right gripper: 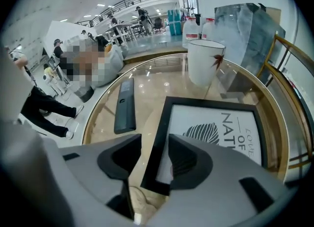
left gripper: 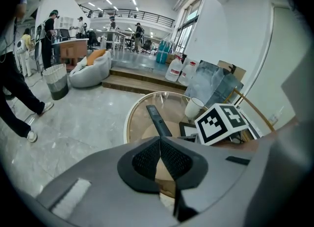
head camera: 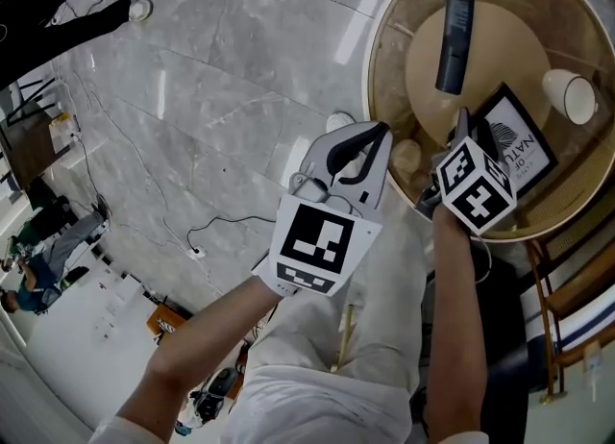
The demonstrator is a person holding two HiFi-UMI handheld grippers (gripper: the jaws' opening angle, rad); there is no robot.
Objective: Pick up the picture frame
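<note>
R gripper [right gripper: 154, 148] is set open astride edge of picture frame [right gripper: 216, 123], laid flat at 5 o'clock of table [head camera: 369, 69]. L gripper [left gripper: 160, 145] is shut, empty. Risk: frame is slid or dropped if pinched shallow.

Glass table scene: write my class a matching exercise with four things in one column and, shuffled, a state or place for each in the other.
Things
1. picture frame
2. remote control
3. cup
4. left gripper

States
A. jaws together, nothing between them
B. white, standing upright
C. one edge between the open jaws of the right gripper
D. long, dark, lying flat

Pairs: 1-C, 2-D, 3-B, 4-A
</note>
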